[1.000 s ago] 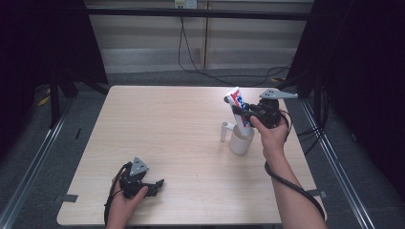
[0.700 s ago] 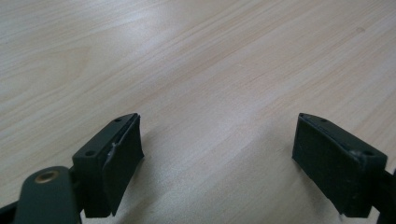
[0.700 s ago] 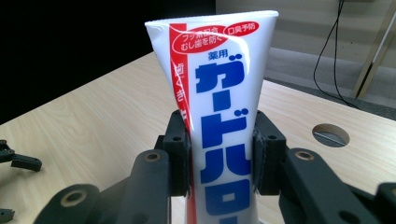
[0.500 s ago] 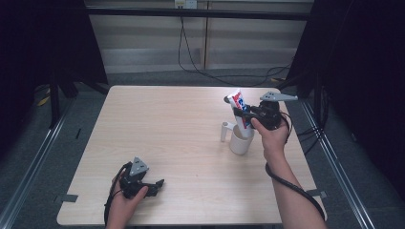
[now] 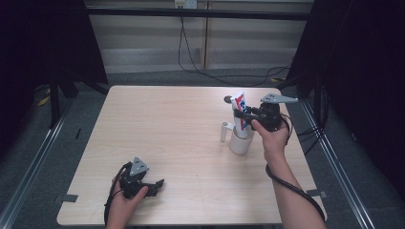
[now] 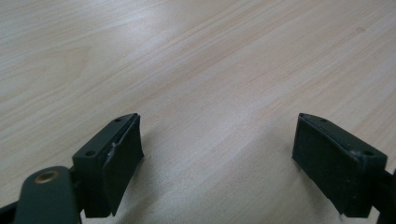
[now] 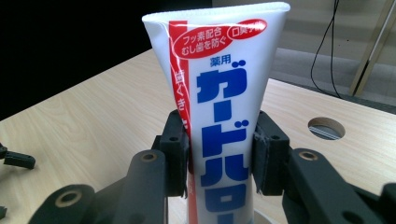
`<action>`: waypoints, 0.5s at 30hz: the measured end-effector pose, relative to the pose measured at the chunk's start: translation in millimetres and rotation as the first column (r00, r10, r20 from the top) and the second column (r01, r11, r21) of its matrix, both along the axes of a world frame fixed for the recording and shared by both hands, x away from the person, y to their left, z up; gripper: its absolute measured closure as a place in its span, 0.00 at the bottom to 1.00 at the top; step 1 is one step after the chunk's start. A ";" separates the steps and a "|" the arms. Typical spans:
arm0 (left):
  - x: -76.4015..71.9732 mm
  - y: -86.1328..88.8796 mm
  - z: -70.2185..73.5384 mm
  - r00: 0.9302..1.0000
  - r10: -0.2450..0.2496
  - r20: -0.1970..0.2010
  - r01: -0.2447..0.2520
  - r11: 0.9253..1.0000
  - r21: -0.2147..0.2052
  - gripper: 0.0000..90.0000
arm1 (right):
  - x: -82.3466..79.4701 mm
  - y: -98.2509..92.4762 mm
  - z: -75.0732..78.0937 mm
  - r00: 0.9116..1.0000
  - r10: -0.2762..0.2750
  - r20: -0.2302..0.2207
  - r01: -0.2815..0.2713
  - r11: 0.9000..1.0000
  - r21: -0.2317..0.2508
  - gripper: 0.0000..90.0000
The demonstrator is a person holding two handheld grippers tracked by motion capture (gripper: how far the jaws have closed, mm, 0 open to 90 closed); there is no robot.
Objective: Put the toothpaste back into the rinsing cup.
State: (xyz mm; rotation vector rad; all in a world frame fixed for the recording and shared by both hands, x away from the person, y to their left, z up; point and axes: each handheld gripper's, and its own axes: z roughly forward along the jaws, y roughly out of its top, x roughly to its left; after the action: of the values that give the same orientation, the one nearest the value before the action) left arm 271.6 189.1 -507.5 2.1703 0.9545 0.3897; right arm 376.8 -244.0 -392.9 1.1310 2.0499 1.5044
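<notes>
A white toothpaste tube [image 5: 240, 113] with blue and red print stands nearly upright, its lower end inside a white mug [image 5: 240, 144] at the table's right. My right gripper [image 5: 247, 117] is shut on the tube's middle, coming in from the right. In the right gripper view the tube [image 7: 224, 88] rises between the two black pads [image 7: 177, 154], which press on both its sides. My left gripper [image 5: 156, 186] rests near the table's front left, far from the mug. Its jaws stand wide open over bare wood [image 6: 217, 158] with nothing between them.
The light wooden table [image 5: 162, 124] has a round cable hole [image 5: 228, 99] just behind the mug. Dark curtains and metal rails flank the table. Cables hang at the wall behind.
The tube leaned to the upper left before and now stands more upright in the mug, with the right gripper still around it. The left hand has not moved.
</notes>
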 end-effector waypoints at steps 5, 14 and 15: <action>0.0 0.0 0.0 1.000 0.000 0.000 0.000 1.000 0.000 0.18 | -2.1 -1.4 -1.9 1.000 0.000 0.003 0.001 1.000 -0.005 0.70; 0.0 0.0 0.0 1.000 0.000 0.000 0.000 1.000 0.000 0.18 | -5.3 -6.3 -4.4 1.000 -0.003 0.000 0.003 1.000 -0.004 0.70; 0.0 0.0 0.0 1.000 0.000 0.000 0.000 1.000 0.000 0.18 | -5.8 -6.9 -5.3 1.000 -0.002 -0.001 0.002 1.000 -0.002 0.70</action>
State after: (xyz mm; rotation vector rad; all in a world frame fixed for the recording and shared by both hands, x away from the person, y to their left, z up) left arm 271.5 189.0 -507.5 2.1708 0.9546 0.3895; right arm 371.0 -250.9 -398.1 1.1328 2.0495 1.5014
